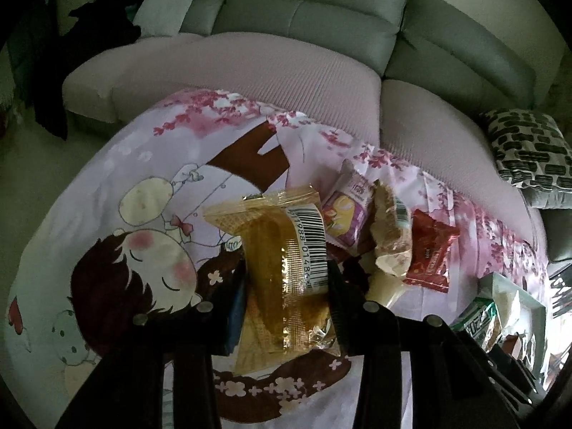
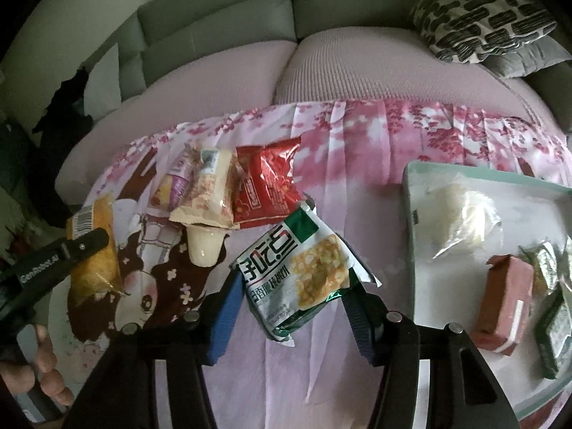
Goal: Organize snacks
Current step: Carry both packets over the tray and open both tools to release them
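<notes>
Grey sofa (image 2: 214,25) at the back; in front, a desk under a pink cartoon-print cloth (image 2: 357,136).

Count: two grippers, one tray, four loose snacks in a cluster.

Left gripper (image 1: 286,286) is clenched on a yellow transparent packet (image 1: 282,250) with a white barcode label, held above the cloth. Right gripper (image 2: 293,293) grasps a green-and-white snack bag (image 2: 296,271) showing a golden crumbly snack, pads pressing its sides, just left of the tray.

Cluster mid-cloth: purple packet (image 2: 171,182), pale beige packet (image 2: 207,189), red foil packet (image 2: 264,186), cream-coloured cup (image 2: 203,246) under the beige one.

Pale green tray (image 2: 414,193) at right holds a clear bag, a reddish box (image 2: 504,296) and green-wrapped packets; their number unclear.
</notes>
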`<state>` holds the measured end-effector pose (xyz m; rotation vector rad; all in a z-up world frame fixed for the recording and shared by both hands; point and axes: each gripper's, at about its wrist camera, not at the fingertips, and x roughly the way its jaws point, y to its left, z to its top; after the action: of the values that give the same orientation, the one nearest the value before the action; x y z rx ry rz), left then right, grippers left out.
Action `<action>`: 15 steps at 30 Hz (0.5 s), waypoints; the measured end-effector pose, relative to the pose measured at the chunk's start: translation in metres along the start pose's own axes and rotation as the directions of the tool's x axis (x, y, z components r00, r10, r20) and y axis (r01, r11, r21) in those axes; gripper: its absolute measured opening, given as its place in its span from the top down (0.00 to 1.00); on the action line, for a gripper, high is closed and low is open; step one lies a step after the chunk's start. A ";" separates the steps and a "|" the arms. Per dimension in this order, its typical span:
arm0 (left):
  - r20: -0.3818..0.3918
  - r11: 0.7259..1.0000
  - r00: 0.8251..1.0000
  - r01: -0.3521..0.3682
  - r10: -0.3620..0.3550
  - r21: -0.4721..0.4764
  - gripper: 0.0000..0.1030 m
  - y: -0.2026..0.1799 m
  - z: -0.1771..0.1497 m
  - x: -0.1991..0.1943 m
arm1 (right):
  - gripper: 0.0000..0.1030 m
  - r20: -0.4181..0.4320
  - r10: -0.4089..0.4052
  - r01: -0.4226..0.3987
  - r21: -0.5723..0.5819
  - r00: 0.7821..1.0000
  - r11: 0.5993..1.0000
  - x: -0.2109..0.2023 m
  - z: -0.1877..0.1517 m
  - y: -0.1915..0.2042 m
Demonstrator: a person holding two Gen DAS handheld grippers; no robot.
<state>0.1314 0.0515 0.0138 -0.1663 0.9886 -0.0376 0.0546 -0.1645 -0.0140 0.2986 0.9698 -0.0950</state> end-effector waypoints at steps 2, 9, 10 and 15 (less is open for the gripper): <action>0.008 1.000 1.000 0.006 -0.006 0.007 0.59 -0.003 0.001 -0.004 | 0.43 0.006 -0.005 0.005 -0.003 1.000 1.000 -0.006 0.000 0.000; 0.035 0.999 0.999 0.022 -0.024 0.047 0.59 -0.020 0.003 -0.016 | 0.43 0.011 -0.005 0.005 0.015 1.000 1.000 -0.018 0.002 -0.007; 0.038 0.998 0.999 0.026 -0.028 0.054 0.59 -0.022 0.003 -0.018 | 0.43 0.013 -0.004 0.004 0.020 1.000 1.000 -0.020 0.002 -0.009; 0.052 0.995 0.997 0.047 -0.052 0.091 0.59 -0.040 0.002 -0.025 | 0.43 0.024 -0.003 0.002 0.043 1.000 0.999 -0.028 0.004 -0.019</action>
<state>0.1207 0.0150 0.0420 -0.1087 0.9270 -0.1218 0.0382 -0.1849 0.0074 0.3354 0.9455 -0.1211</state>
